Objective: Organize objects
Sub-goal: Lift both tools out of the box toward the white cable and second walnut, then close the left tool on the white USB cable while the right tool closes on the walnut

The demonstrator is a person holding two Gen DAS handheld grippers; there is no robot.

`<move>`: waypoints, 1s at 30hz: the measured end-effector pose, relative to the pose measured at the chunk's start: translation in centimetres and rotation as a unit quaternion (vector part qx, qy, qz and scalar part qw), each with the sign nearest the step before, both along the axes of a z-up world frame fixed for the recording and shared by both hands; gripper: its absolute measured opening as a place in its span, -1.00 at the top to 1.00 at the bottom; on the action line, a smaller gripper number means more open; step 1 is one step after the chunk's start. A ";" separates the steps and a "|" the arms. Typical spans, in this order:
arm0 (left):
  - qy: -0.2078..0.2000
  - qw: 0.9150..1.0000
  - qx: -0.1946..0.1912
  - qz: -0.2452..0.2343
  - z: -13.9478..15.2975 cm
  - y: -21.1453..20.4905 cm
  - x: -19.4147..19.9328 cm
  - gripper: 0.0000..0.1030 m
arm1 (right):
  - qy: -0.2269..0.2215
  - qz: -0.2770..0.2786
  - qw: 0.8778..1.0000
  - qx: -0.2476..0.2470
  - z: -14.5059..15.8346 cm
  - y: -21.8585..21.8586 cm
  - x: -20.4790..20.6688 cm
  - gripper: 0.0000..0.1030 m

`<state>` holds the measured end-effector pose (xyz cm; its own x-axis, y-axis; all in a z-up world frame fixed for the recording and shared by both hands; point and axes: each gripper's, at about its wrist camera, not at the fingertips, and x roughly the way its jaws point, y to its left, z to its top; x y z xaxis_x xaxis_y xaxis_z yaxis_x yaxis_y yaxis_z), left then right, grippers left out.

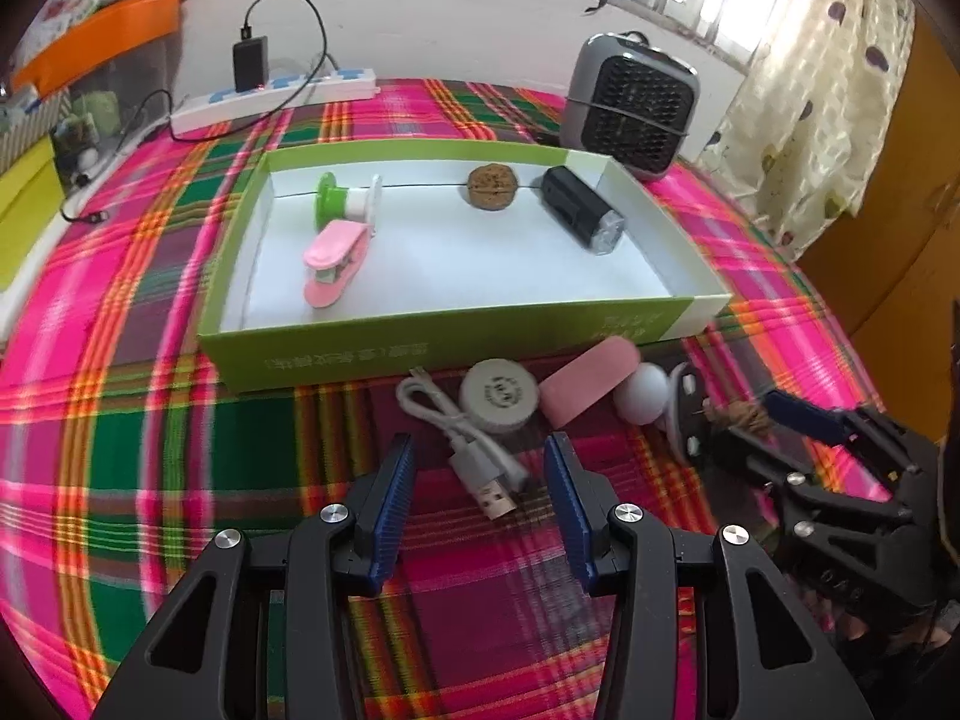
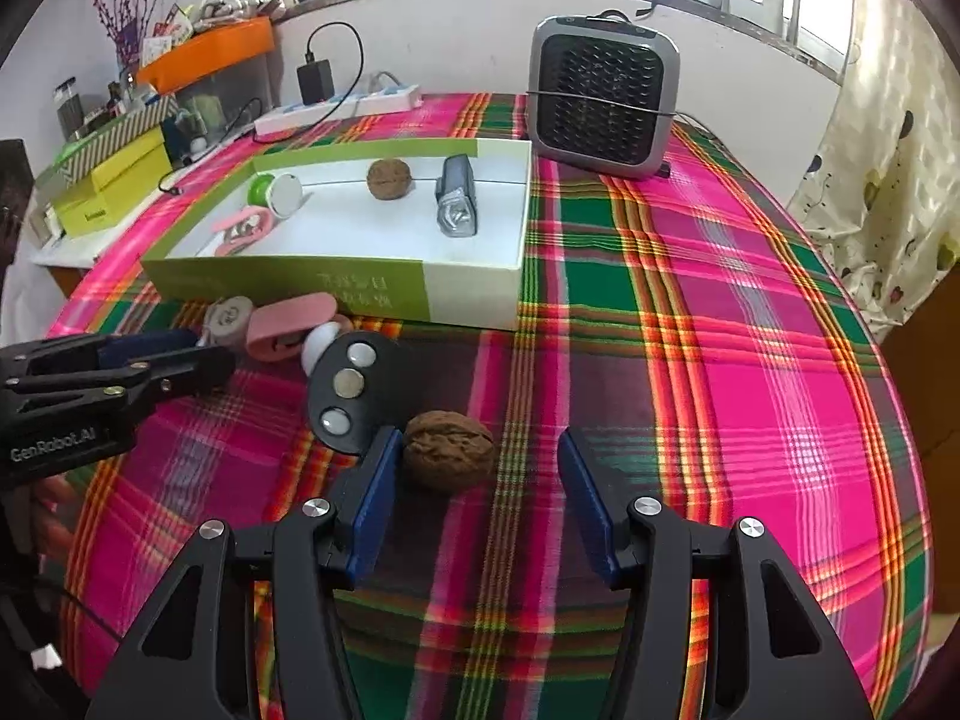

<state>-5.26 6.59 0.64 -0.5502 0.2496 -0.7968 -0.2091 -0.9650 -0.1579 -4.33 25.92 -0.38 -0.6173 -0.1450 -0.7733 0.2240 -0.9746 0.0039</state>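
1. Nearest, the right gripper [image 2: 474, 468] points down at the plaid tablecloth [image 2: 720, 360] with its jaws apart. A walnut [image 2: 449, 450] lies on the cloth between the blue pads [image 2: 585, 504], close against the left one, with a clear gap to the right one – nothing is gripped.
2. The left gripper [image 1: 480, 480] is also open and holds nothing. The plug end of a white USB cable [image 1: 474, 456] lies on the cloth between its pads, touching neither.
3. Just beyond the walnut sits a black clip-like gadget [image 2: 348, 390] with three round buttons, a white ball [image 2: 318, 345] at its far end.
4. Next, in a row along the front wall of the box: a round grey tape measure [image 1: 503, 396], a pink eraser-shaped block [image 1: 585, 387] and the white ball – all on the cloth, outside the box.
5. The green-and-white cardboard box [image 1: 420, 348] lies open. Inside it are a pink stapler [image 1: 333, 264] near the left, a green-and-white spool [image 1: 345, 201] behind that, a second walnut [image 1: 493, 187] by the back wall, and a black bike light [image 1: 582, 216] to the right.
6. Farther back stand a small grey heater [image 2: 603, 96] at the right and a white power strip [image 1: 270, 99] with a black charger [image 1: 249, 63] plugged in, by the wall.
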 end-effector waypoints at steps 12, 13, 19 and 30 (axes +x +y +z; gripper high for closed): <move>-0.004 0.999 -0.029 0.014 0.0 -1.2 0.4 0.18 | -0.006 -0.011 1.000 0.012 -0.1 0.6 0.0 -0.06; -0.005 0.999 -0.029 0.016 0.0 -1.4 0.5 0.18 | -0.006 -0.012 1.000 0.011 -0.2 0.7 -0.1 -0.06; -0.007 0.999 -0.031 0.028 0.0 -2.1 0.5 0.18 | -0.007 -0.015 1.000 0.009 -0.1 0.7 0.0 -0.06; -0.009 0.999 -0.018 0.051 -0.2 -2.6 0.0 0.18 | -0.007 -0.023 1.000 0.002 -0.2 0.8 -0.1 -0.06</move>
<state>-5.30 3.97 0.46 -0.5570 0.1641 -0.8142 -0.1071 -0.9863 -0.1255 -4.42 26.68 -0.56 -0.6129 -0.1139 -0.7819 0.1793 -0.9838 0.0027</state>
